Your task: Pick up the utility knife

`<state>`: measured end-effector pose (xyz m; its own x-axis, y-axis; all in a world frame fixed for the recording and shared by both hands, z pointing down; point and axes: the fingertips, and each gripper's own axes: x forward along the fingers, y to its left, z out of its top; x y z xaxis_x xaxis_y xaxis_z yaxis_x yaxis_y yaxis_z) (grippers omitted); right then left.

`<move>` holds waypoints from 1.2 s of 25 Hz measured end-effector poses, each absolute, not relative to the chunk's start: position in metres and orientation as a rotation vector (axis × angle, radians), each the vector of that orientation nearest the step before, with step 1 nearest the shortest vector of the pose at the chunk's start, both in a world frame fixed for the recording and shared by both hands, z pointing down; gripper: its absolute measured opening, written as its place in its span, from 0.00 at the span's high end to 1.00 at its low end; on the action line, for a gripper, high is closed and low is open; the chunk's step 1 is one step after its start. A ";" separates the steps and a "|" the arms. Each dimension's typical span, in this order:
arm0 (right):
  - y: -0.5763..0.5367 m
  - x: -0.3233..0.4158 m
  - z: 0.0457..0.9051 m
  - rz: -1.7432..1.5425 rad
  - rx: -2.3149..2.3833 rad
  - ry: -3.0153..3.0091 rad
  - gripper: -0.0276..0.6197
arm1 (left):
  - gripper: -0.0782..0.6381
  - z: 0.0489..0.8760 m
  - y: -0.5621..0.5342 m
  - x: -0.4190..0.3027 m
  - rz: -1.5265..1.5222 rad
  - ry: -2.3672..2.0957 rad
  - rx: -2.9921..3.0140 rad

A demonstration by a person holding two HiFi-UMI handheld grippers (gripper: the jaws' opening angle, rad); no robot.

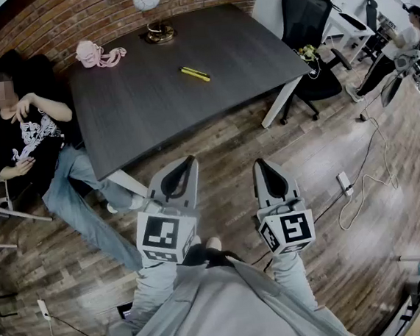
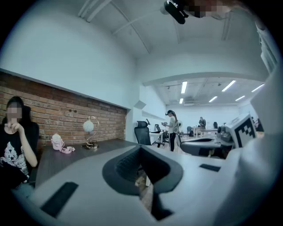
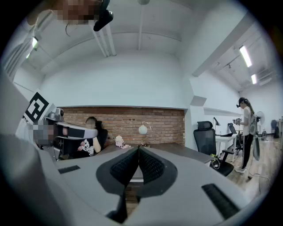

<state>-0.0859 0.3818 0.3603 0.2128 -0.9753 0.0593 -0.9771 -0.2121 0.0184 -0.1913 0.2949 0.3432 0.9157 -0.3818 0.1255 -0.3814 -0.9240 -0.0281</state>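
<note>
The left gripper and the right gripper are held side by side over the wooden floor, short of the dark table. The jaws of each are seen pressed together, with nothing pinched between them. The yellow utility knife is seen lying on the table, well ahead of both jaw tips and untouched.

cool, even light from ceiling strips, soft shadows, heavy fisheye bending and dark vignetted corners.
</note>
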 end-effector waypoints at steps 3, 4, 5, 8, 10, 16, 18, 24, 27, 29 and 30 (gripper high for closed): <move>0.389 -0.076 0.368 0.067 2.409 -1.949 0.93 | 0.87 0.348 0.305 -0.185 -0.201 0.628 -3.070; 0.391 -0.073 0.370 0.073 2.414 -1.954 0.93 | 0.87 0.349 0.307 -0.183 -0.206 0.633 -3.068; 0.393 -0.070 0.370 0.078 2.421 -1.958 0.93 | 0.87 0.350 0.309 -0.181 -0.212 0.637 -3.065; 0.393 -0.066 0.370 0.085 2.439 -1.971 0.93 | 0.87 0.351 0.307 -0.177 -0.233 0.637 -3.055; 0.386 -0.064 0.371 0.092 2.438 -1.978 0.93 | 0.87 0.353 0.300 -0.174 -0.240 0.634 -3.055; 0.352 -0.046 0.385 0.120 2.399 -1.997 0.93 | 0.87 0.367 0.269 -0.147 -0.241 0.643 -3.076; 0.335 -0.030 0.387 0.123 2.392 -2.001 0.93 | 0.87 0.369 0.253 -0.131 -0.238 0.649 -3.079; 0.254 0.006 0.377 0.128 2.377 -2.020 0.93 | 0.87 0.367 0.172 -0.094 -0.251 0.663 -3.080; 0.203 0.022 0.366 0.109 2.347 -2.034 0.93 | 0.87 0.357 0.125 -0.078 -0.238 0.668 -3.078; 0.175 0.032 0.363 0.107 2.340 -2.037 0.93 | 0.87 0.355 0.097 -0.068 -0.230 0.676 -3.080; 0.163 0.037 0.362 0.107 2.342 -2.037 0.93 | 0.87 0.354 0.084 -0.064 -0.230 0.677 -3.080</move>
<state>0.0368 0.1627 0.3625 0.1377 -0.9876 0.0758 -0.9901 -0.1394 -0.0178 -0.0638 0.0838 0.3540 0.8977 -0.4156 0.1461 -0.4185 -0.9081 -0.0118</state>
